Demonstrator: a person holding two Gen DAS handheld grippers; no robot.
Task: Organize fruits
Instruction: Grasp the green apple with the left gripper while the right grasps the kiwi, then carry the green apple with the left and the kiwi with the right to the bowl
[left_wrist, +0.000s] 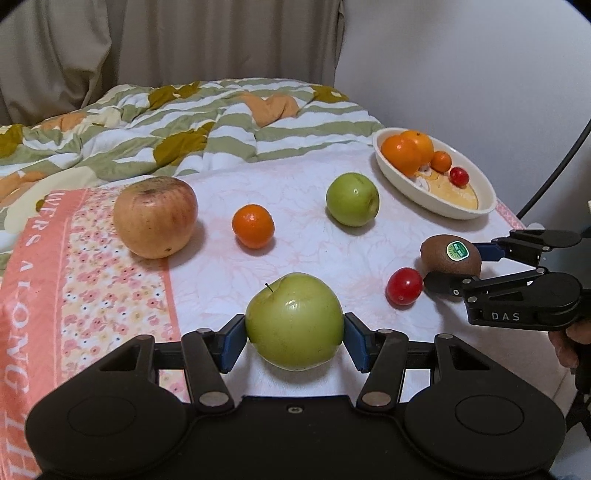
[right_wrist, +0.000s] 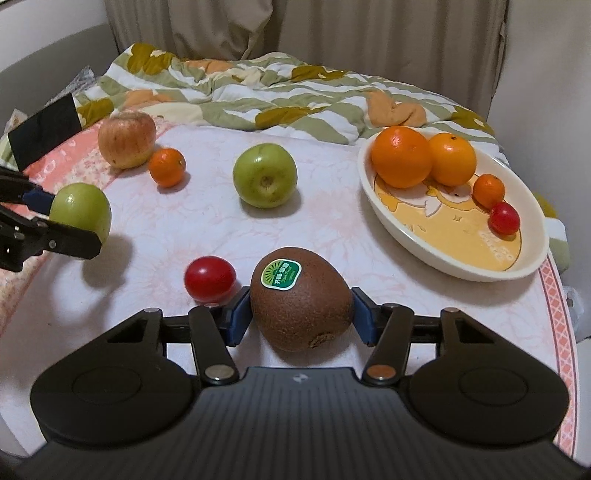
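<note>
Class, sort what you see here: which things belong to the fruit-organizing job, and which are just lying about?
Job: held green apple, kiwi, second green apple, red apple, loose mandarin, loose tomato, dish with its oranges, left gripper, right gripper.

Lying about: quilt, curtain, tablecloth.

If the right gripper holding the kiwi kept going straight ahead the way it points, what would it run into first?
Probably nothing on the cloth: the line from the right gripper and its kiwi runs between the green apple and the bowl, toward the blanket.
</note>
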